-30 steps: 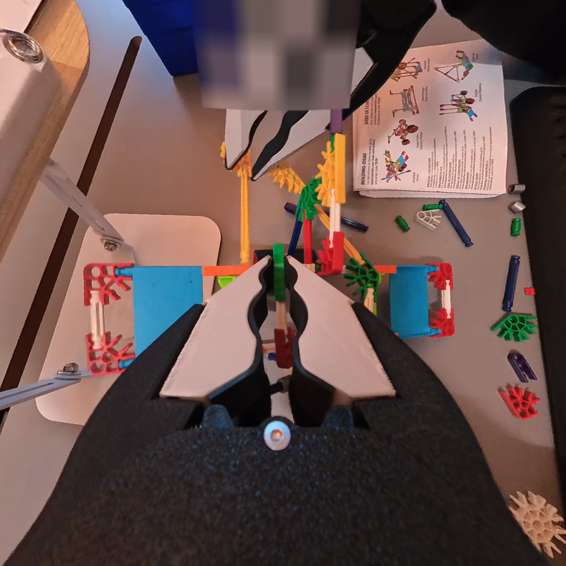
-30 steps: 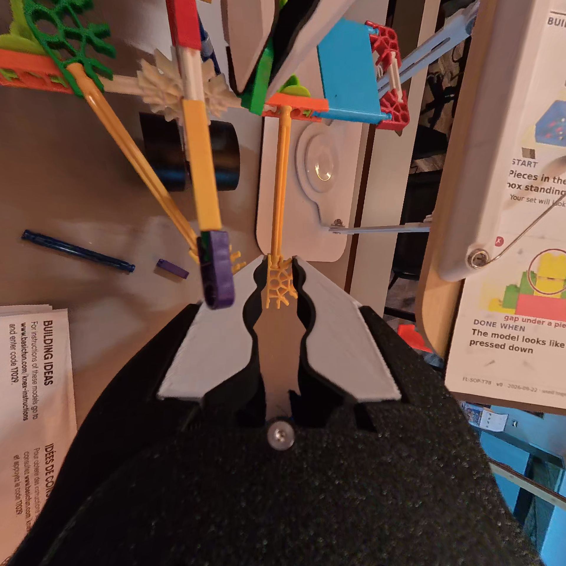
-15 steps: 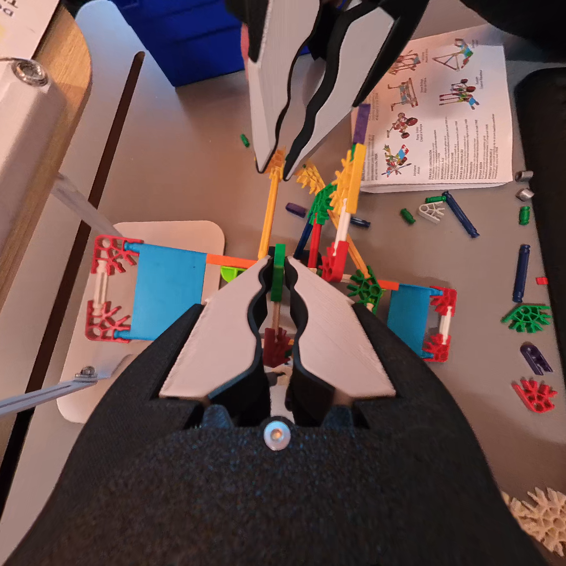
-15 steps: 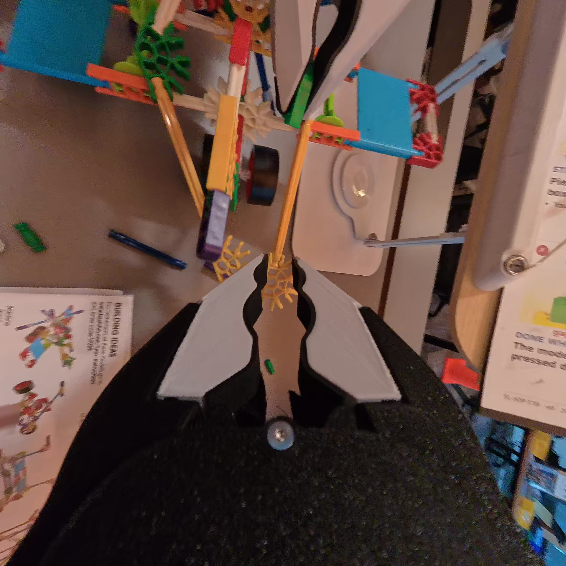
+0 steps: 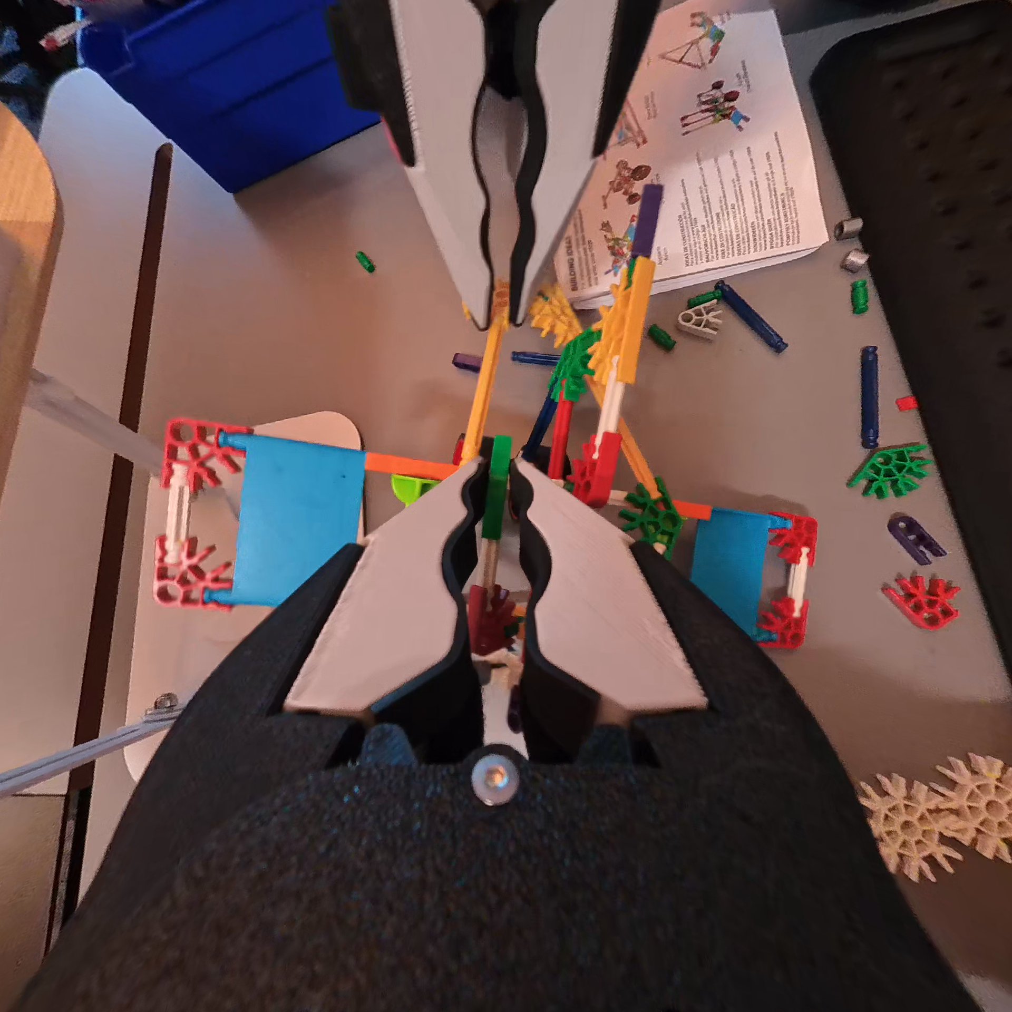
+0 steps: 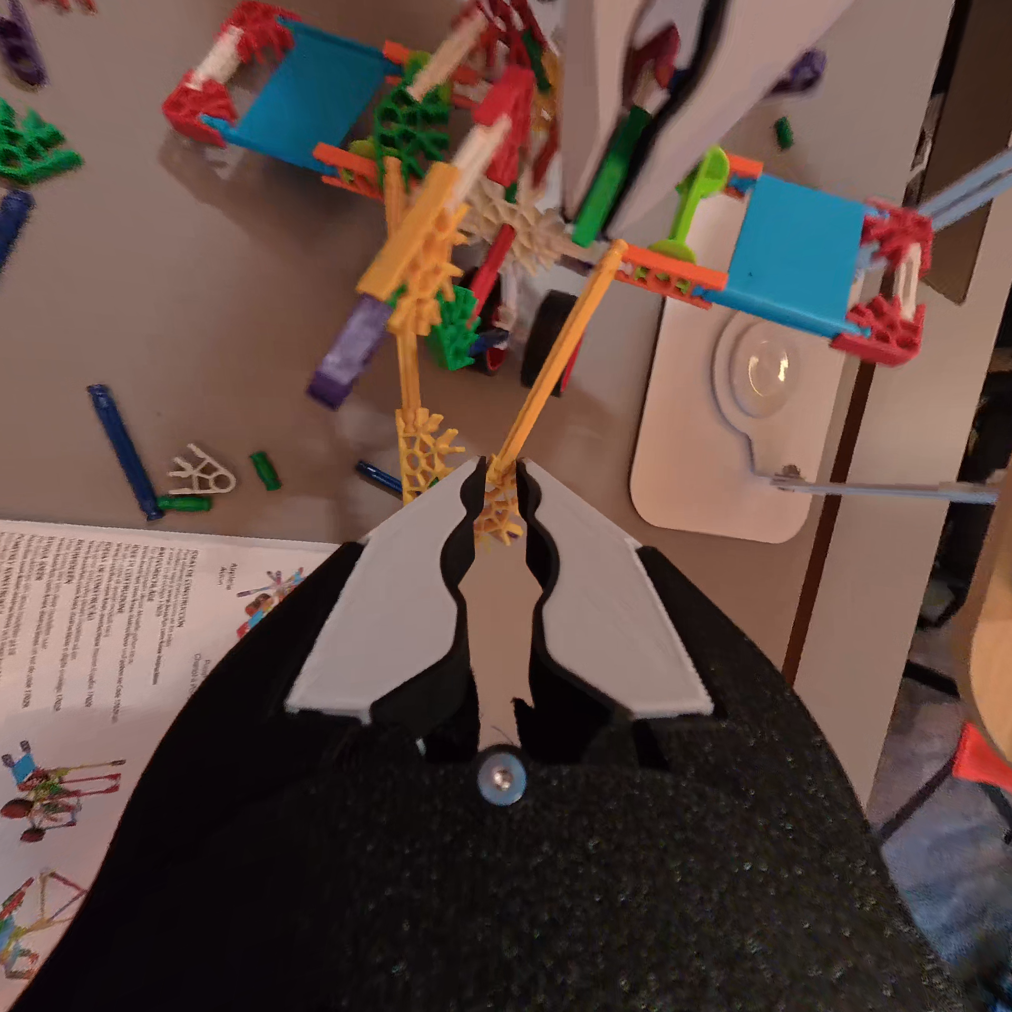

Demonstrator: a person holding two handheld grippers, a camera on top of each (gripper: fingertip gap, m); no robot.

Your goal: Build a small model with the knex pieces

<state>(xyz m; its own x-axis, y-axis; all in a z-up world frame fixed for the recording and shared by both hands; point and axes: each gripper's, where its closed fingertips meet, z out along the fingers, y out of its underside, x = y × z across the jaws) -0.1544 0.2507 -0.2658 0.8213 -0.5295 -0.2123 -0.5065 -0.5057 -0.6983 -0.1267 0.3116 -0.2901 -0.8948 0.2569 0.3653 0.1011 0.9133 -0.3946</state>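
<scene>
A colourful rod-and-connector toy plane with blue wing panels [image 5: 298, 520] [image 6: 797, 257] is held over the grey table. My left gripper [image 5: 497, 465] is shut on a green piece [image 5: 498, 493] at the model's middle. My right gripper [image 6: 501, 465] is shut on a yellow connector [image 6: 498, 506] at the end of a long yellow rod [image 6: 558, 350] that runs to the orange strip [image 6: 668, 276]. The right gripper also shows in the left wrist view [image 5: 501, 320], and the left one in the right wrist view [image 6: 597, 224]. A purple piece [image 6: 350, 350] hangs from the model's tail.
An instruction booklet [image 5: 728, 159] [image 6: 109, 613] lies on the table. Loose parts lie about: blue rods [image 5: 868, 394], green connector [image 5: 890, 468], red connector [image 5: 925, 599], beige snowflake connectors [image 5: 931, 810]. A blue bin [image 5: 230, 82] stands at the back. A white stand base [image 6: 734, 416] lies under one wing.
The right gripper has pulled back and up with the yellow connector and rod. The rod's far end now shows free at the orange strip. The left gripper has kept its hold on the green piece.
</scene>
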